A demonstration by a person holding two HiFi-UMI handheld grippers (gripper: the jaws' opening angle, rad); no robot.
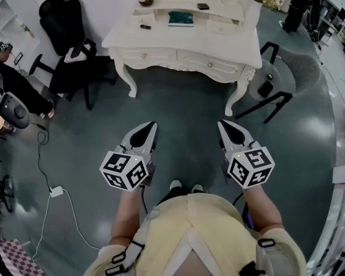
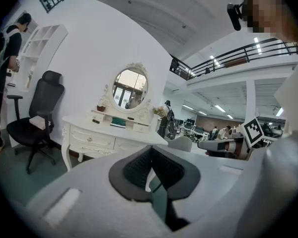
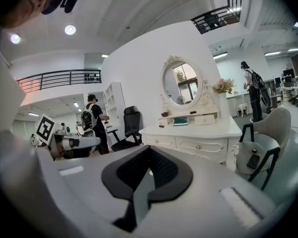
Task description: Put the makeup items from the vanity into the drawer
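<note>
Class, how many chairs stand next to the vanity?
2. A black office chair stands off the left end of the vanity. A grey chair with black legs stands by its right corner. More chairs may be hidden farther off in the room.

Small dark makeup items point(image 1: 203, 6) lie on the white vanity point(image 1: 161, 39), its drawers point(image 1: 210, 63) closed.

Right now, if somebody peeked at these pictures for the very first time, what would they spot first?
A fancy white vanity table stands straight ahead, with an oval mirror on top. Closer in, the left tool and the right tool are held out side by side above the dark floor, both shut and empty. A black office chair sits left of the table.
</note>
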